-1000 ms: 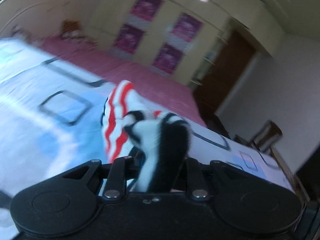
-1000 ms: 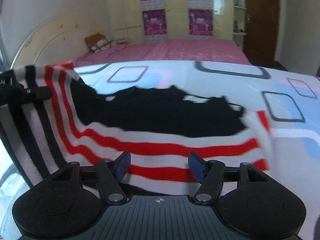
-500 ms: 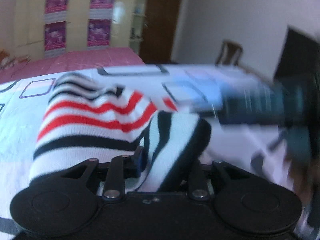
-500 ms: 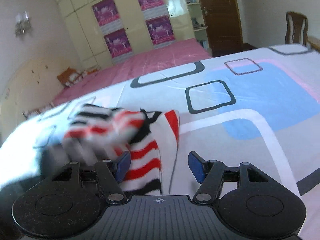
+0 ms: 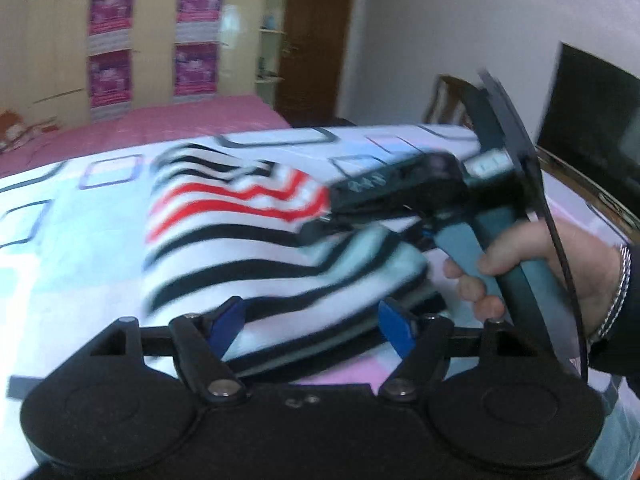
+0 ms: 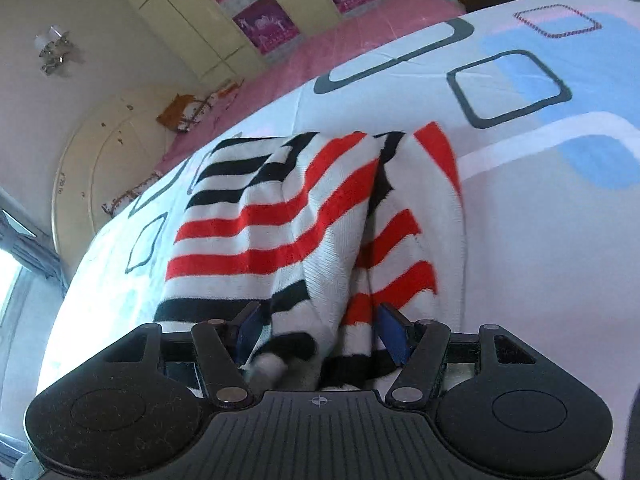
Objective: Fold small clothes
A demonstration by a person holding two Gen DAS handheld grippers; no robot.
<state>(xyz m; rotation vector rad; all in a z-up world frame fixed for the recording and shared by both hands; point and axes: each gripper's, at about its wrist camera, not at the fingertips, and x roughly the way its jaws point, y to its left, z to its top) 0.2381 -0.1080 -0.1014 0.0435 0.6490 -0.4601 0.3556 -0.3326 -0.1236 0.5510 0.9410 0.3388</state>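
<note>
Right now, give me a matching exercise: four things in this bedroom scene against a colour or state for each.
Things:
1. striped garment
2. far bedspread
3. door
4. left gripper

Colours or states:
A. plain pink
B. jaws opening, the folded cloth lying between them
C. dark brown wood
D. white with red and black bands

Pairs: 1-D, 2-A, 3-C, 4-B

Home bedroom: bed (image 6: pixel 540 208) with patterned sheet, curved headboard (image 6: pixel 100 152), pink cover (image 5: pixel 180 124), built-in wardrobe (image 5: pixel 152 32) with posters, wooden door (image 5: pixel 316 36), chair (image 5: pixel 448 100).
</note>
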